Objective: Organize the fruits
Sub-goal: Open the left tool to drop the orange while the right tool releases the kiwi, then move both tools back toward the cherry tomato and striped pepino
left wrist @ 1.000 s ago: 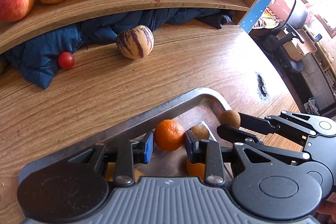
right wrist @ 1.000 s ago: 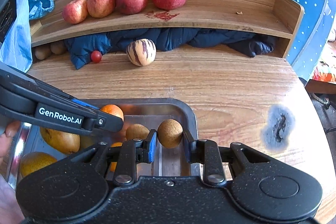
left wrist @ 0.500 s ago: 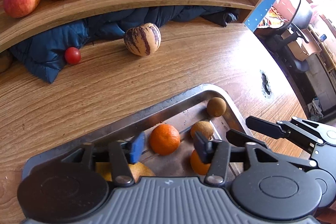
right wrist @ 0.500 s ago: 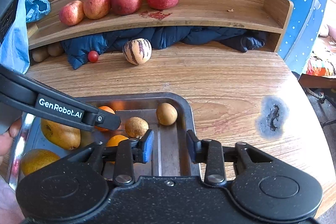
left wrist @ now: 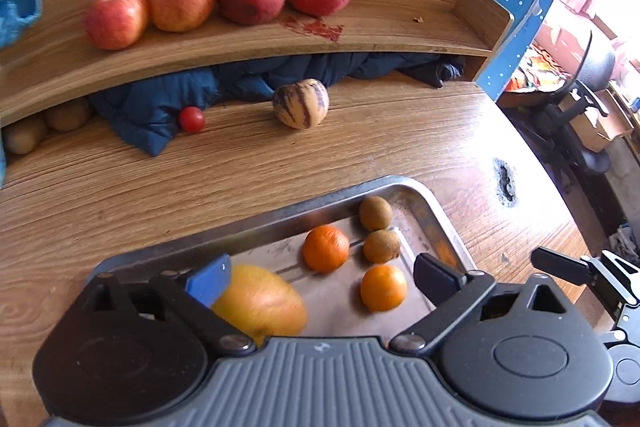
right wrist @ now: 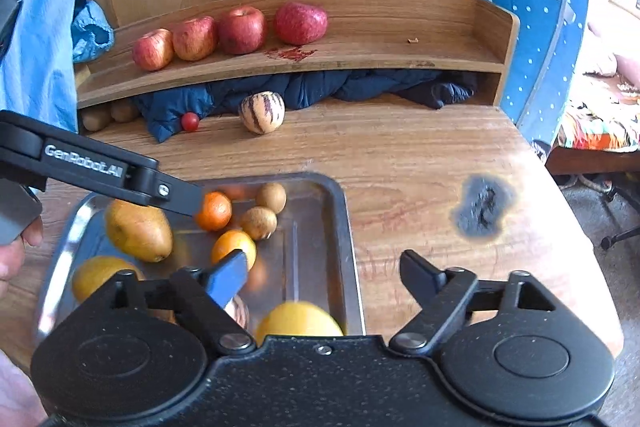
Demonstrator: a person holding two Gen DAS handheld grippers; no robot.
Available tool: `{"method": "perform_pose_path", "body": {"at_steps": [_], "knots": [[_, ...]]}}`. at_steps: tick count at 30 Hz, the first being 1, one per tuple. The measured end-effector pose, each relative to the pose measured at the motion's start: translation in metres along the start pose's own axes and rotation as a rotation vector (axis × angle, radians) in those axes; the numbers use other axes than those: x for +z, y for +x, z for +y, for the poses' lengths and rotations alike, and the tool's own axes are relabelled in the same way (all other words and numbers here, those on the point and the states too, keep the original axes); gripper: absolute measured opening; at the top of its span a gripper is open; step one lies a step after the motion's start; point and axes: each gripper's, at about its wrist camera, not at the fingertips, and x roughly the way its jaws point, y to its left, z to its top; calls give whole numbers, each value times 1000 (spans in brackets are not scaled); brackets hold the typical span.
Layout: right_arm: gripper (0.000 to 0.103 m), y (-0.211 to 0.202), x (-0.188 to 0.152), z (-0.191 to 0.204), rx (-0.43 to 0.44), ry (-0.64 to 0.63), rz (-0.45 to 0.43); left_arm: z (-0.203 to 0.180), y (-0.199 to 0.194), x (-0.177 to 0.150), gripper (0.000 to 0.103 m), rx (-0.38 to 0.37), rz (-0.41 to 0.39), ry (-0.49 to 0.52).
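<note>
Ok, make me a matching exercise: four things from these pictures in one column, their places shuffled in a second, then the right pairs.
Things
1. four red apples
2. striped melon
3. two kiwis
4. dark blue jacket

Places
A. in the metal tray, next to the mandarins
B. bunched up under the wooden shelf
C. in a row on the wooden shelf
D. on the bare tabletop, right of the cherry tomato

Pairs: 1-C, 2-D, 3-A, 4-B

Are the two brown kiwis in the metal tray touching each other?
Cannot tell. In the left wrist view the far kiwi and near kiwi meet edge to edge; no gap or contact shows plainly.
</note>
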Motion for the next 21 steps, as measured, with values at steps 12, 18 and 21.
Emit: {"method": "perform_pose_path", "body": {"at_steps": [12, 18, 21], "knots": [[100, -35, -35, 24, 83, -41, -18, 15, -48, -71, 102, 87, -8, -103], [101, -44, -49, 36, 117, -61, -18, 26, -65, -101, 102, 124, 12, -161], [102, -47, -51, 40, 136, -64, -20, 30, -73, -110, 102, 142, 19, -179]]}}
